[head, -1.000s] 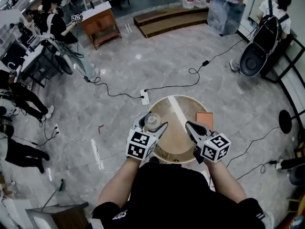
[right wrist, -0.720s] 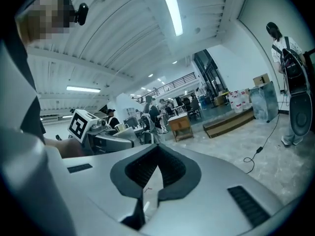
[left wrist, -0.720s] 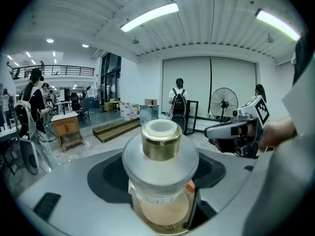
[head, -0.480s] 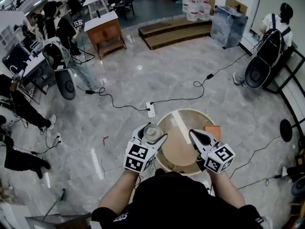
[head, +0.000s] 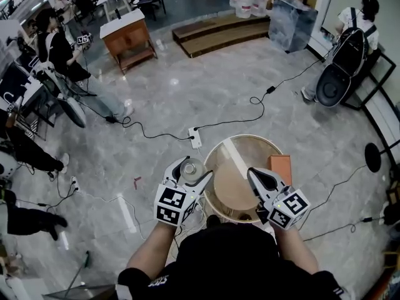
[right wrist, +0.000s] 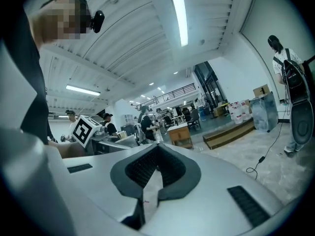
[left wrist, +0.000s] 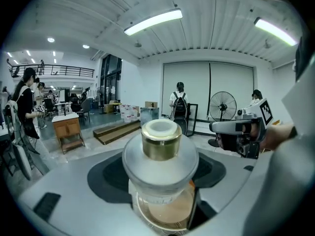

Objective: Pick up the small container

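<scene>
Head view: the left tool (head: 192,171) is clamped on the small container (head: 189,165), which sits just off the left edge of the round worktop (head: 232,186), apparently above the floor (head: 187,99). A slip here would likely land it on hard stone, not the worktop. The right tool (head: 251,172) hangs over the worktop's right part.

Left gripper view: the jaws press the sides of a squat jar with a frosted domed shoulder, gold collar, white top and clear base. Those smooth, rounded sides could let it slide or tilt if the squeeze eases.

Right gripper view: the jaw tips meet, with nothing between them.
</scene>
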The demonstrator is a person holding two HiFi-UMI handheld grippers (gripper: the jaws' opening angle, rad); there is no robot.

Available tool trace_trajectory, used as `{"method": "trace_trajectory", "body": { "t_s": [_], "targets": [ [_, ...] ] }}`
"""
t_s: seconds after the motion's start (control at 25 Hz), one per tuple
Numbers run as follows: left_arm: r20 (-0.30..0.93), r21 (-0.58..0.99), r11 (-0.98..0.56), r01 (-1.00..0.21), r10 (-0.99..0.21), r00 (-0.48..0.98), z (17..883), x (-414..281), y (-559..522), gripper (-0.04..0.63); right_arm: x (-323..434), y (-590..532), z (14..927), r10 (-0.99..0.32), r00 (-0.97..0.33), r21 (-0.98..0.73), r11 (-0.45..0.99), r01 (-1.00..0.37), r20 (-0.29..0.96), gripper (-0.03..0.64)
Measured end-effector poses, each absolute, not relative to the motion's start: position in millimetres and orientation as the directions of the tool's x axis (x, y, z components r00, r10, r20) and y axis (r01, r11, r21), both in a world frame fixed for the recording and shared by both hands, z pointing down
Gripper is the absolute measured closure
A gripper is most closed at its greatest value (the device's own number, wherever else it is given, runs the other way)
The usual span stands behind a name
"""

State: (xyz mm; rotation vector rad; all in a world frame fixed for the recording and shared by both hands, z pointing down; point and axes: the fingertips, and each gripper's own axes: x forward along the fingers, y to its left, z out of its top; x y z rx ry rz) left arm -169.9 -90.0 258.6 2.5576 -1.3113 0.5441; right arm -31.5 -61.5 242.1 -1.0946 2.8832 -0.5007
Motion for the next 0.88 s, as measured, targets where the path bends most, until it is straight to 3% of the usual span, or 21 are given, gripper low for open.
{"method": "trace_trajectory", "body": {
  "t_s": [0.88],
  "targets": [
    [0.403,0.044,-0.527,-0.849,-0.768,0.497,253.9,-132.2,-102.0,0.255,26.8,-77.1,233.5,-0.637,-0.761,-0.258,0.720,-0.644,0.122,0.606]
  ]
}}
